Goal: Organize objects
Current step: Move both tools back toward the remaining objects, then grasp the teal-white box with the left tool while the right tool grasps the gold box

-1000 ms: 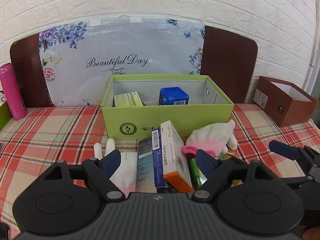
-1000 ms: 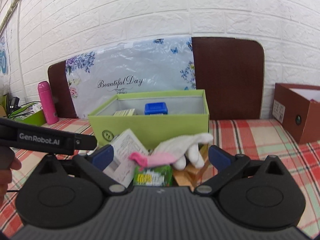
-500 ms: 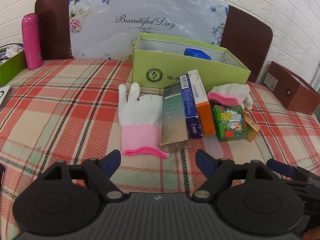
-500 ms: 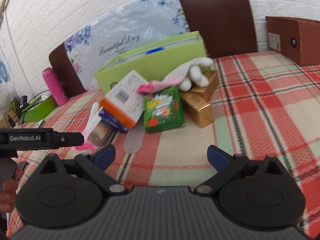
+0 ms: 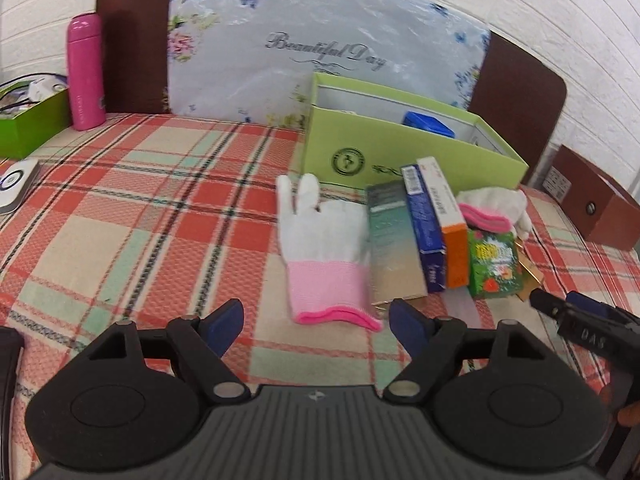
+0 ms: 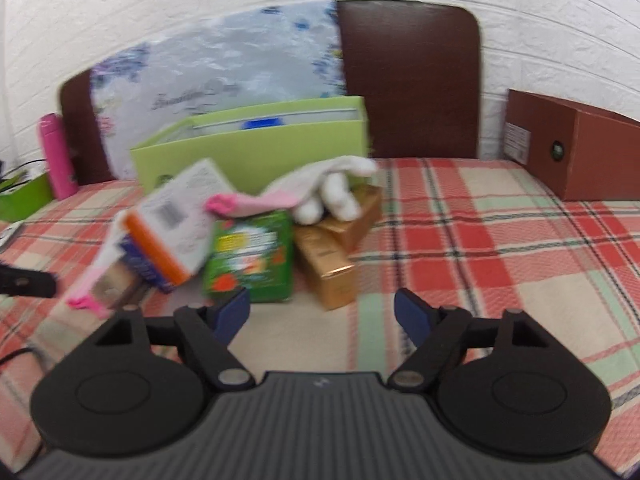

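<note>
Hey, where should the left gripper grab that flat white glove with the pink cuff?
Probably the pink cuff: it faces the open left gripper. The glove lies flat, fingers pointing away, so come down from the near side and pinch the cuff's hem.

Both hand-held grippers have drawn back from the green box (image 5: pixel 408 152), left one (image 5: pixel 316 322) swinging leftward.

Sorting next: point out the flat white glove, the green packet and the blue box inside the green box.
flat white glove (image 5: pixel 322 232), left wrist view, palm.
green packet (image 6: pixel 250 258), right wrist view, front face.
blue box (image 5: pixel 428 124), left wrist view, top.
</note>
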`<state>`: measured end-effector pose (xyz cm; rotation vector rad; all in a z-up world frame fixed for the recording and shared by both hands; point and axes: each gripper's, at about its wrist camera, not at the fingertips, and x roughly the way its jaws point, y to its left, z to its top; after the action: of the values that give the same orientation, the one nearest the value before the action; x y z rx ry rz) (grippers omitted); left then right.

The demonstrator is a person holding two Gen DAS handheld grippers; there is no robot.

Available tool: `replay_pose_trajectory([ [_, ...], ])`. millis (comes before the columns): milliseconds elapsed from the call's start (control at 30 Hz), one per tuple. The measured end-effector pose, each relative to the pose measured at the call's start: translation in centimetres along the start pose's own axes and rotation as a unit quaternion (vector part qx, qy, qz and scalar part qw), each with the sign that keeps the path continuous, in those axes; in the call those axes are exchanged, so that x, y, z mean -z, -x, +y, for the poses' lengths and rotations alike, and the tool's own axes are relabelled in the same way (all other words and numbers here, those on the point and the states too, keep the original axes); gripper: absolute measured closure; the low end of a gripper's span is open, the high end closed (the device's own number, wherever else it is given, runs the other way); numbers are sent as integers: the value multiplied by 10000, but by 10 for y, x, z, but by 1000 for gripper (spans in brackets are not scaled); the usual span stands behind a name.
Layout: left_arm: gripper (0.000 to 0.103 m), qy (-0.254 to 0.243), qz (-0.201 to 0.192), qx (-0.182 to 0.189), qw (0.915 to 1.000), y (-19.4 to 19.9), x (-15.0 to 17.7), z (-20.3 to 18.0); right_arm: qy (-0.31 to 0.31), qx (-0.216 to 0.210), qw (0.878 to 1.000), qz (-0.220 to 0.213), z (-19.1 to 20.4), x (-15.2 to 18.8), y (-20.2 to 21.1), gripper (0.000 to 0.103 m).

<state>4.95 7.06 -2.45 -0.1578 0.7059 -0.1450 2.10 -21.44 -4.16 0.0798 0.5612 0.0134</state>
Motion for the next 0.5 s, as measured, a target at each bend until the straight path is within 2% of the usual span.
replay_pose_trajectory([
  [100, 26, 75, 20, 246, 9997, 0, -3, -2, -2, 16, 10000, -23, -12, -9, -15, 33],
  [200, 30, -203, 17, 582, 9981, -4, -5, -22, 276, -134, 9995, -6, -9, -15, -30, 35],
  [233, 31, -338, -14, 658, 9973, -6, -5, -30, 305, -230, 9993, 41, -9, -16, -35, 40],
  [267, 34, -438, -35, 707, 9965, -8, -6, -36, 302, -383, 9987, 153, -10, -17, -38, 64],
  [300, 34, -515, -29, 728, 9960, -12, -6, -42, 241, -535, 9980, 248, -11, -16, -39, 74],
  [400, 34, -614, -31, 738, 9954, -28, -8, -51, 141, -669, 9974, 216, -13, -8, -25, 79],
  [500, 35, -779, 106, 542, 9954, -48, -10, -57, -93, -779, 9966, 232, -18, 4, 0, 79],
])
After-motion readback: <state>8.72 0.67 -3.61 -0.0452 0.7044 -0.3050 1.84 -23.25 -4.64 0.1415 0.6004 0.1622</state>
